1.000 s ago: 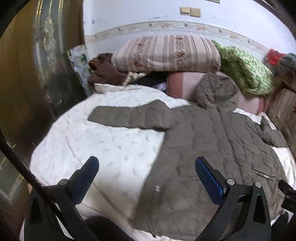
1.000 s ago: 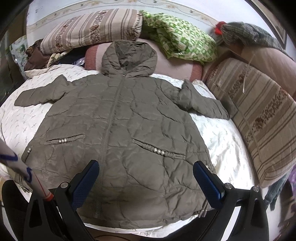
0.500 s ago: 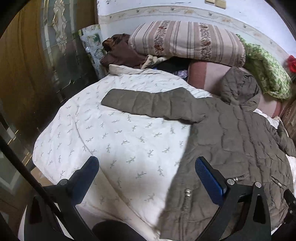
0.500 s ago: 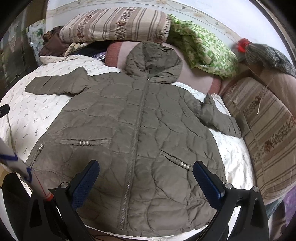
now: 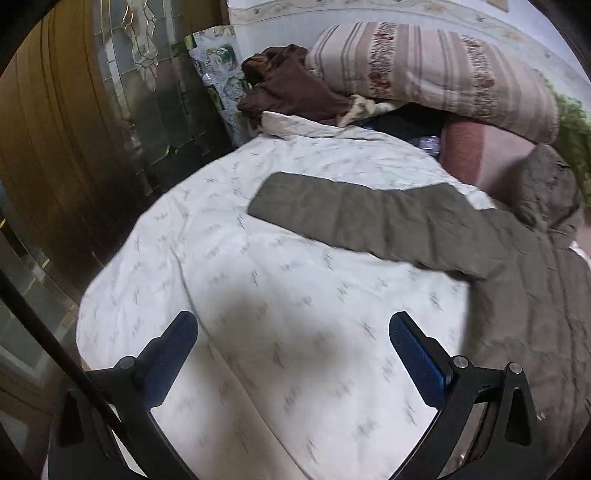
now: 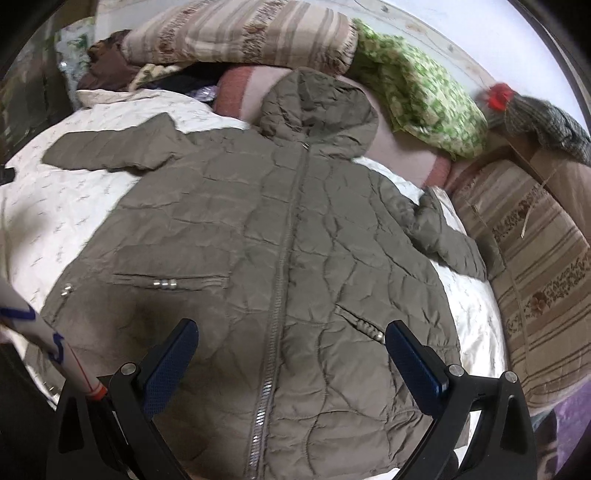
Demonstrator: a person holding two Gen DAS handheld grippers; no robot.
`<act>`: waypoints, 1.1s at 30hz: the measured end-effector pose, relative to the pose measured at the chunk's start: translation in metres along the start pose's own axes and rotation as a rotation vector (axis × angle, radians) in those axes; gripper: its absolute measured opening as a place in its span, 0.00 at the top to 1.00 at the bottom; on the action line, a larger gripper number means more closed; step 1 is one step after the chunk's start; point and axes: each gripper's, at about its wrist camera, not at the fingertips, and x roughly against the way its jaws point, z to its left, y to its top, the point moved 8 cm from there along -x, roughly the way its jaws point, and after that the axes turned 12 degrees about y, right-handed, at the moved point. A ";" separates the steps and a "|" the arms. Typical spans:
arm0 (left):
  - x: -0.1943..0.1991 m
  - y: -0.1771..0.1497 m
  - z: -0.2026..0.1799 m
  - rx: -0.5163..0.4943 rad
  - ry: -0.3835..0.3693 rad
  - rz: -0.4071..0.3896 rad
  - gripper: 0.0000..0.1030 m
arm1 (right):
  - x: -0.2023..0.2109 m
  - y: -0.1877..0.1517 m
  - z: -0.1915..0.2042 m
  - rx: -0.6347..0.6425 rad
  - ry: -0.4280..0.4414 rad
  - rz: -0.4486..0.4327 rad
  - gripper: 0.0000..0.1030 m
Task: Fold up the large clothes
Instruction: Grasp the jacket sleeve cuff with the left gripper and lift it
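Haven't really started folding yet, the olive-green quilted hooded jacket is lying zipped and flat on the white leaf-print bed cover, sleeves out, both my left gripper and right gripper hovering with jaws wide, grabbing nothing.

Bare bed sheet under left tool: free passage. Coat fills bed middle. Striped pillows block far edge; striped cushion walls right side.
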 end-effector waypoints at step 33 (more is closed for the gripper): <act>-0.270 0.117 -0.020 0.198 -0.180 0.291 0.68 | -0.105 -0.014 -0.091 -0.245 -0.104 0.195 0.00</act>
